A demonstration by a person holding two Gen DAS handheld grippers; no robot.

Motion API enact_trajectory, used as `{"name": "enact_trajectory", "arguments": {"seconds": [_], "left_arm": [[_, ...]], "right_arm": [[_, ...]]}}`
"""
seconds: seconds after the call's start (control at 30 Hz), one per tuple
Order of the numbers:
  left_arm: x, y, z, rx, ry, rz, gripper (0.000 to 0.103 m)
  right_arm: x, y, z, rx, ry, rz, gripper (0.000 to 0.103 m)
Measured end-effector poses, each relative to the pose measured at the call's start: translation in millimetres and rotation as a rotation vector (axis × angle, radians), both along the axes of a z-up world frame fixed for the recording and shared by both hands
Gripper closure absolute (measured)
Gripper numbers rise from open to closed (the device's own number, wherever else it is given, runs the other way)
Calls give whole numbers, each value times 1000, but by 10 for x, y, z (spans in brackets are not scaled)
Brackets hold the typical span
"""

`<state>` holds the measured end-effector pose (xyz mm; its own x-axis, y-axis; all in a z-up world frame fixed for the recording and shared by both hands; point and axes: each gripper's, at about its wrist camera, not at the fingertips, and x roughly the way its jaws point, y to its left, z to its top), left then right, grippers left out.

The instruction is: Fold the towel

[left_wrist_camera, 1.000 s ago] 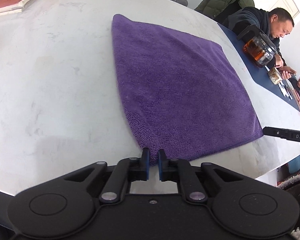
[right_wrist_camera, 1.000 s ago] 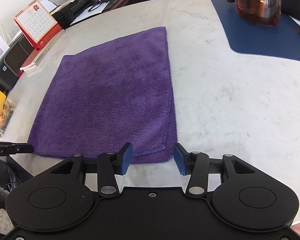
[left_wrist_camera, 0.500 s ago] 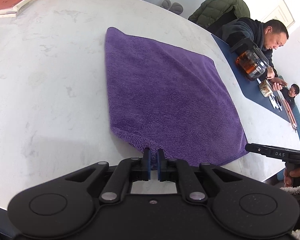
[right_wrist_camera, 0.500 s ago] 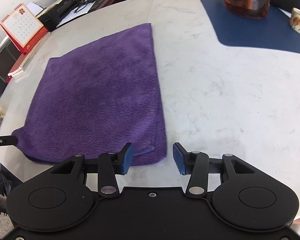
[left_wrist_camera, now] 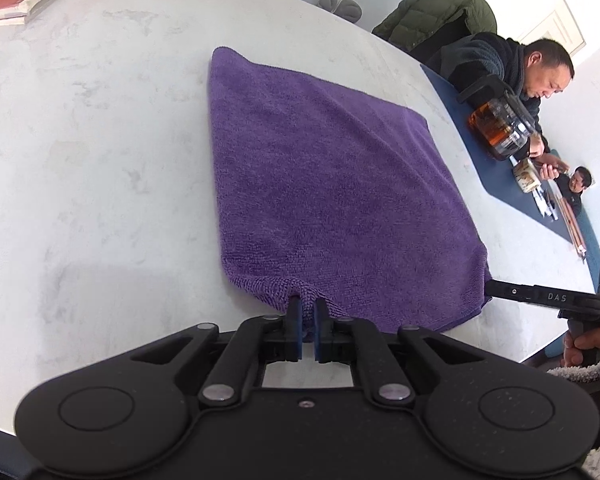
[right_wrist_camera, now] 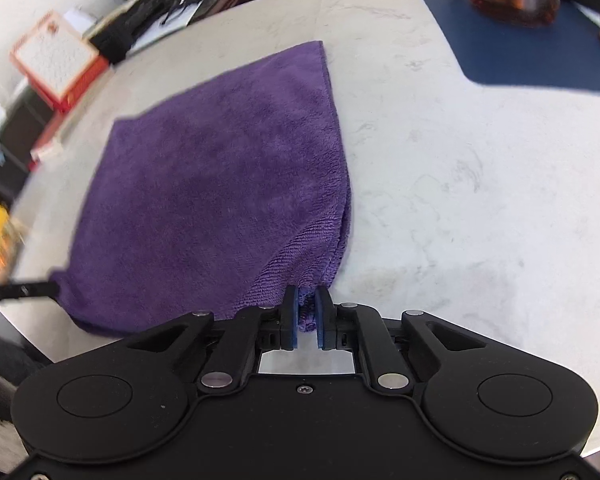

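Tea fills the glass pot (left_wrist_camera: 502, 130) on the blue mat (left_wrist_camera: 500, 178); my left tongs (left_wrist_camera: 307, 322) and right tongs (right_wrist_camera: 307, 316) each pinch a near towel (left_wrist_camera: 324, 184) corner; only the right view shows a calendar (right_wrist_camera: 54, 54)

Marble table (left_wrist_camera: 100, 168) (purple towel (left_wrist_camera: 320, 184) atop)

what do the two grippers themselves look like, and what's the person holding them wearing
Both are matte black, with round discs at either side, silver pivot pins on the linkages, and blue pads. The left gripper matches the right gripper. Seen side-on, the right one carries white "DAS" lettering. A fleecy off-white cuff covers the person's wrist.
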<state>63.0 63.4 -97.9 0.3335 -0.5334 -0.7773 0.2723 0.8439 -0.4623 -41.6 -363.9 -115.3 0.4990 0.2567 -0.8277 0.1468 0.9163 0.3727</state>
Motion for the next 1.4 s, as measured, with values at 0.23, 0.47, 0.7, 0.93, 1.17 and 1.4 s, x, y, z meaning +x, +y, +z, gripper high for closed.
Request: {"name": "enact_trajectory", "arguments": {"seconds": [0.23, 0.47, 0.7, 0.93, 1.17, 1.4], "left_arm": [[144, 91, 80, -89, -19, 64, 98], [233, 57, 108, -76, -18, 60, 98], [254, 39, 159, -57, -20, 41, 98], [297, 37, 274, -48, -45, 9, 98], [295, 6, 330, -35, -55, -18, 98], [292, -11, 342, -23, -47, -39, 98]], "right_arm": [[82, -314, 62, 232, -54, -116, 97], [260, -349, 164, 209, -71, -83, 97], [124, -275, 237, 17, -18, 42, 83], [-148, -216, 201, -110, 37, 121, 72], [-200, -289, 15, 59, 116, 1, 68], [-175, -432, -129, 263, 84, -144, 68]]}}
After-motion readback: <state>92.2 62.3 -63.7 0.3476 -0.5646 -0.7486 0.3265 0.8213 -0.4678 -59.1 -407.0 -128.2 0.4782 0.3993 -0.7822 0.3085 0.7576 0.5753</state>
